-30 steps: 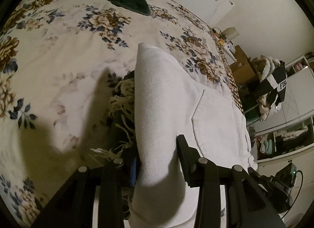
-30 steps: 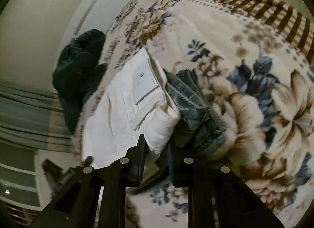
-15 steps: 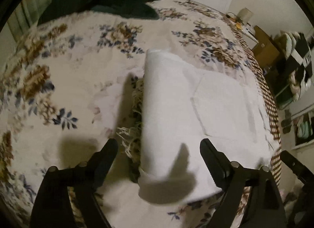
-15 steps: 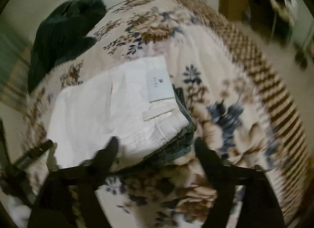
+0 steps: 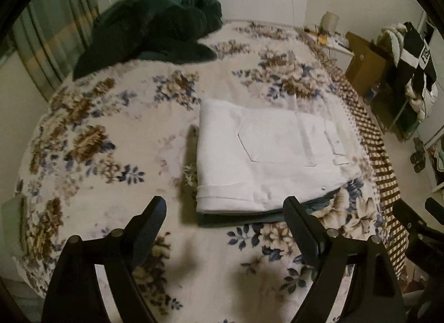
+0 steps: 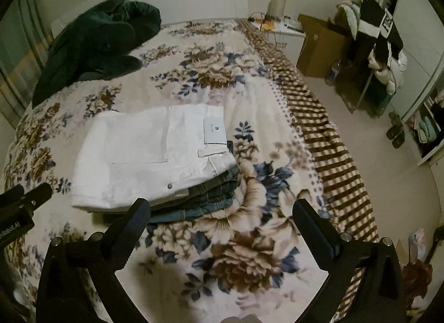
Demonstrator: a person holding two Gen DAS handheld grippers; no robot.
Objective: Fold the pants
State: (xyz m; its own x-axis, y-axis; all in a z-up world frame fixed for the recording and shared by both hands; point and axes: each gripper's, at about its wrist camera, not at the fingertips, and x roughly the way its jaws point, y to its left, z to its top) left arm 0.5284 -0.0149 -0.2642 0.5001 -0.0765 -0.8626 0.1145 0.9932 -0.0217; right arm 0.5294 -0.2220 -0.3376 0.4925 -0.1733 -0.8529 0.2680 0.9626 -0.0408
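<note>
Left wrist view shows the left gripper (image 5: 223,206) spread wide with nothing between its fingers; the jaws have been opening within the last second. Just beyond its fingertips the folded white pants (image 5: 266,156) lie flat on the floral blanket (image 5: 97,139), resting on a stack of folded denim (image 5: 319,206). From the right wrist, the right gripper (image 6: 220,209) is equally wide and empty, its jaws having just been opening too, with the pants ahead and to its left and the denim layers (image 6: 205,198) showing under their near edge. The fold looks finished, so the risks are small ones. The white bundle overhangs the denim on the frayed side (image 5: 190,175) and could slump if bumped, and a low finger could snag the near hem and pull the fold open. Farther off, a dark green garment (image 5: 155,34) lies well clear.
</note>
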